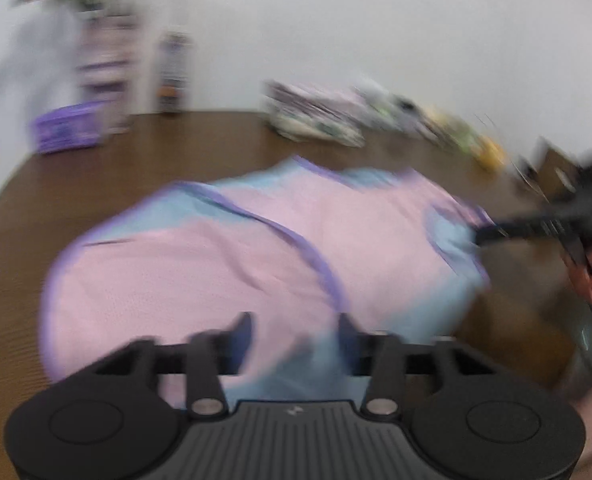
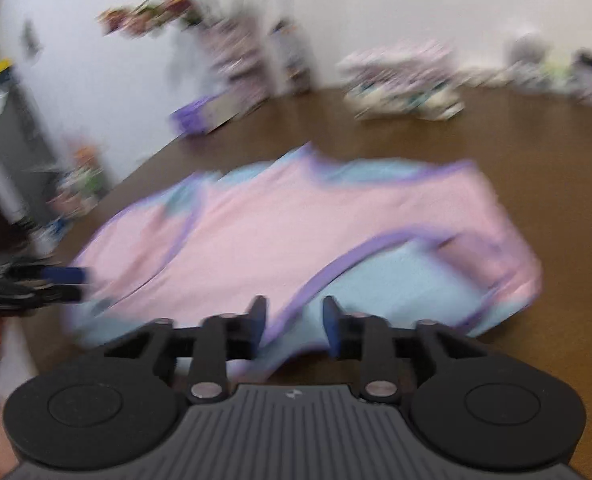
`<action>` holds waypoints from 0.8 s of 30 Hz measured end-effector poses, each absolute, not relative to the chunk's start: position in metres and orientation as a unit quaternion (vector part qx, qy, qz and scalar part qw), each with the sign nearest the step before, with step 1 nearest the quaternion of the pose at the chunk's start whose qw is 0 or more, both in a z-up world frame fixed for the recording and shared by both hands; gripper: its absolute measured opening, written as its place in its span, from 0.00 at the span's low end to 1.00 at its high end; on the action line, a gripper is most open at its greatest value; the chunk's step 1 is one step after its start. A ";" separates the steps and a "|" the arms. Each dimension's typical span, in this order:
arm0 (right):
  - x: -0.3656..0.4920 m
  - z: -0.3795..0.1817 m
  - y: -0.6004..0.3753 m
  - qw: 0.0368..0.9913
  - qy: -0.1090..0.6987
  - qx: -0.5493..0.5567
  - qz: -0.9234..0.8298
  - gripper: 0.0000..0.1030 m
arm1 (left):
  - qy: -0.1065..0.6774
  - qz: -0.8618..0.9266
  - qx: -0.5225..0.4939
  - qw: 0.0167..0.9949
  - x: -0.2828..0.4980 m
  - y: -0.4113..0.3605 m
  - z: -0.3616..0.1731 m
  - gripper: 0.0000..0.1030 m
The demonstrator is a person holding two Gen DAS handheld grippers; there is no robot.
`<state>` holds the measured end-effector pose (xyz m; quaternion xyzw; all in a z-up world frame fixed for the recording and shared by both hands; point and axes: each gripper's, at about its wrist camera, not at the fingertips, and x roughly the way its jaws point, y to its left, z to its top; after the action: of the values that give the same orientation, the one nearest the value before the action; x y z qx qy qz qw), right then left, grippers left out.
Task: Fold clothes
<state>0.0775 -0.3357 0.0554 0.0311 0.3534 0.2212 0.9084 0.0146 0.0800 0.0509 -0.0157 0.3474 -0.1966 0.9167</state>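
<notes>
Pink cloth with blue panels and purple trim, 1 shirt [image 1: 232,264], lies spread on the brown wooden table [image 1: 56,184] in the blurred left wrist view. The left gripper [image 1: 296,336] hangs over the shirt's near edge, its 2 fingers spread with cloth showing between them. At the right edge the right gripper [image 1: 491,234] reaches the blue sleeve; whether it pinches is unclear. 1 purple box [image 1: 66,128] sits at the back left.

From the right wrist view, the right gripper's 2 fingers stand apart over the purple trim. Only here do flowers [image 2: 156,4] show.
</notes>
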 end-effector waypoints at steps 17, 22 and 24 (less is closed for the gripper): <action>0.170 0.026 -0.319 0.912 0.372 -0.060 0.159 0.47 | 0.372 -0.042 0.037 0.926 0.102 0.123 0.024 0.53; 0.164 0.025 -0.333 0.919 0.375 -0.042 0.115 0.48 | 0.376 -0.041 0.041 0.925 0.127 0.133 0.023 0.52; 0.159 0.024 -0.339 0.922 0.373 -0.034 0.098 0.48 | 0.376 -0.039 0.041 0.925 0.140 0.136 0.023 0.52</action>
<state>0.1587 -0.3390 0.0245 -0.0339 0.3727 0.0979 0.9222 0.1395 0.1361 0.0233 0.0408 0.3756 -0.0394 0.9251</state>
